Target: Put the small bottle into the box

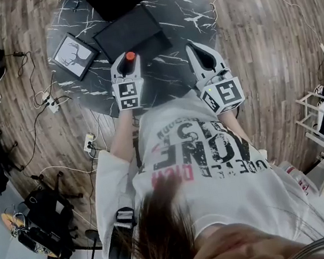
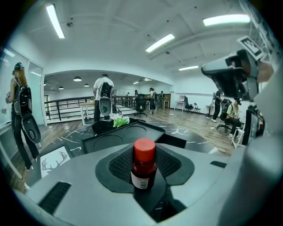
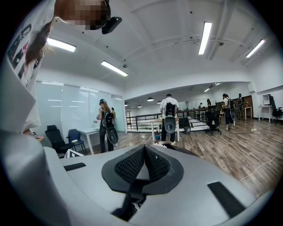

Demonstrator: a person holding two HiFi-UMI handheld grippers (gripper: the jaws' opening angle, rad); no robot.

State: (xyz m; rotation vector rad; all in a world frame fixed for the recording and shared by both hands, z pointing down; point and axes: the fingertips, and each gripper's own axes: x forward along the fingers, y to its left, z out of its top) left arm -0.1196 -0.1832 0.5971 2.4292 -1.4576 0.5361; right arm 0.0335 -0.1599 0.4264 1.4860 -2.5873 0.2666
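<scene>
Over a round dark marble table (image 1: 188, 10), a person brings two hand-held tongs to a low black box (image 1: 128, 32), which lies straight ahead of the left tongs' tips and a little below them, its near edge just beyond them. Farther beyond sits a second black box holding something green, and a framed deer picture (image 1: 73, 54) rests off to the left tongs' left. The left gripper (image 1: 127, 65) is clamped on the small bottle (image 2: 143, 167), the ribbed pads pressing its sides. The bottle stands upright between the pads with its long axis vertical, its red cap (image 2: 144, 150) clear above them and its label facing back toward the camera. The right gripper (image 1: 195, 50) hangs beside the left, well off to the box's right. Its jaws are together on nothing, the pads meeting in a point. The left hand is plainly the nearer to the box, and the coming move looks like a short carry forward and down, keeping the bottle upright over the box's recesses.
</scene>
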